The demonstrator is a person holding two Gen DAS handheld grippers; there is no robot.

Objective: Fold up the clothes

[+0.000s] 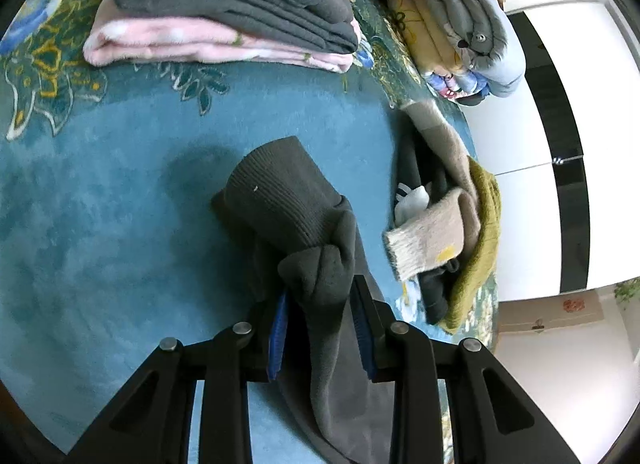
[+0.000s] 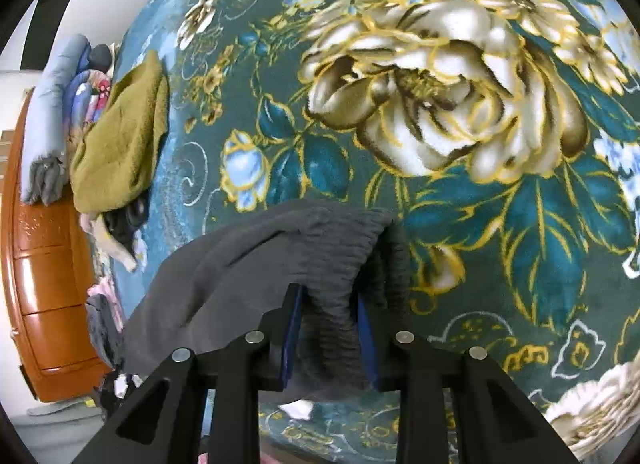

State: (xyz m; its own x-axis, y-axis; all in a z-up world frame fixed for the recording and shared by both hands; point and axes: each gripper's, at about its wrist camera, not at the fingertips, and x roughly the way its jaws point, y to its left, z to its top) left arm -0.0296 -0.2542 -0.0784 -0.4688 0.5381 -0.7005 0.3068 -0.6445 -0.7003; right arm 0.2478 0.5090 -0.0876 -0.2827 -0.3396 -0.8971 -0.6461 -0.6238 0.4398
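My left gripper is shut on a bunched part of dark grey trousers, near the ribbed cuff, which hangs forward above the blue floral blanket. My right gripper is shut on the gathered elastic waistband of the same grey trousers, held just above the blanket's flower pattern. The cloth drapes left from the right gripper.
A folded stack, grey on pink, lies at the back. A heap of unfolded clothes with an olive piece, also in the right wrist view, sits at the bed edge. Rolled quilts and a wooden headboard stand beyond.
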